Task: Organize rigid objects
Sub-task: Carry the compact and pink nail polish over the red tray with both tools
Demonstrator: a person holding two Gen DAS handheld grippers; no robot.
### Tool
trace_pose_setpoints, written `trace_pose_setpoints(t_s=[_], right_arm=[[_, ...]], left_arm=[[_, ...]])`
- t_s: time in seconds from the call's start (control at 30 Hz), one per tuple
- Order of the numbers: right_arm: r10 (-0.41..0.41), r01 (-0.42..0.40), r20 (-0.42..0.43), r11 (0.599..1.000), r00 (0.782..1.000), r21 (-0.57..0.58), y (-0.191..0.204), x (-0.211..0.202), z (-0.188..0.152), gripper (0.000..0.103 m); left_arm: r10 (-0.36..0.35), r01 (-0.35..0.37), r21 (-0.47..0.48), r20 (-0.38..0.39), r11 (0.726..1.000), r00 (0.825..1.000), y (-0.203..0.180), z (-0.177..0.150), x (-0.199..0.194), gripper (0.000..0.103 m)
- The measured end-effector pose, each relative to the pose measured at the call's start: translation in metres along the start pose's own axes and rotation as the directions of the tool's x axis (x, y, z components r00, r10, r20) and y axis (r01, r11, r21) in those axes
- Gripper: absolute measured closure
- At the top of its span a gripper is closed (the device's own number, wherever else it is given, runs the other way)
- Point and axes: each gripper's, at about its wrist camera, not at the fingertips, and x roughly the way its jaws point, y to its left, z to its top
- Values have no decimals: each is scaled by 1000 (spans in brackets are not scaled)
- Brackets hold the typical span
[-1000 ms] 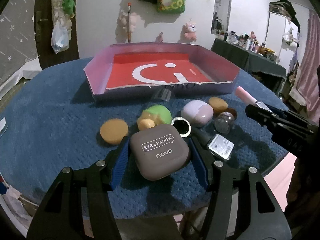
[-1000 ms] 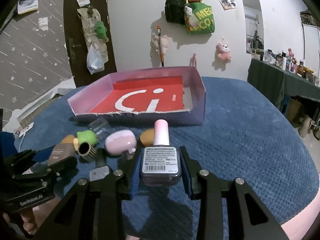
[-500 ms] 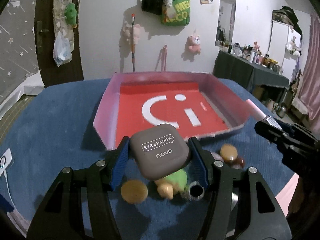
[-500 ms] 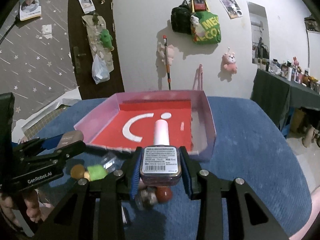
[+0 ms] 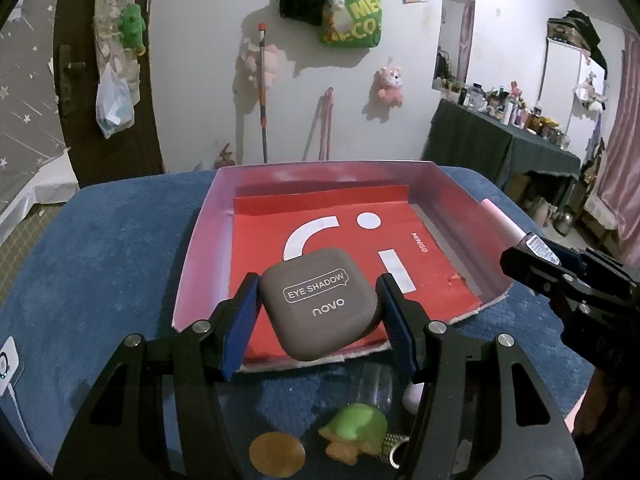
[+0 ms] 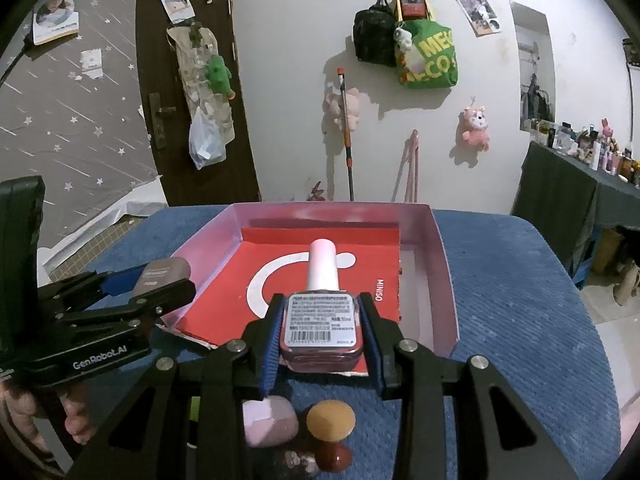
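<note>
A: Where are the two things being sorted?

B: The eye shadow compact (image 5: pixel 320 302) is clamped flat between the blue pads of the left gripper (image 5: pixel 318 316), label up, held over the near edge of the pink-walled tray (image 5: pixel 200 240). The nail polish bottle (image 6: pixel 322 322) sits squeezed in the right gripper (image 6: pixel 322 328), barcode up and pale cap pointing at the far wall of the tray, also above its near edge.

A: Why held that way?

B: Probably so each can go down flat on the red floor (a level carry needs no turning before release).

A: Any room to work?

B: Plenty, I'd judge: the tray's floor is bare, and its near lip looks torn and low. The grippers are side by side, near each other, so one drifting inward could bump the other.

A: And outside the tray?

B: On the blue cloth (image 6: pixel 520 320) beneath wait a green turtle toy (image 5: pixel 354 434), an orange disc (image 5: pixel 277 454) and a pink case (image 6: pixel 270 420).
</note>
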Motion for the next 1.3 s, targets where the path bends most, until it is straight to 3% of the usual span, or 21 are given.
trace_pose_setpoints(t_s=[0.33,0.57,0.87,1.13,1.3], right_arm=[[16,-16,-57,1000,998,4,-10,35,14,65],[31,-30,-131,1000,991,7,-19,75,24,65],[33,-25,-241,999,970,38,-32,127,25,65],[9,4,-309,999,951,42,-38,152,19,65],[3,14,-343,999,939,45,-42,160,14,65]], left_arm=[[3,-3,8,-25,1000,1000,5,30,32,46],[-3,3,-1,-111,1000,994,9,38,74,46],[-19,14,-21,-266,1000,964,18,33,129,46],[-71,44,-83,-351,996,934,29,24,147,46],[-25,16,-30,-355,999,934,22,20,147,46]])
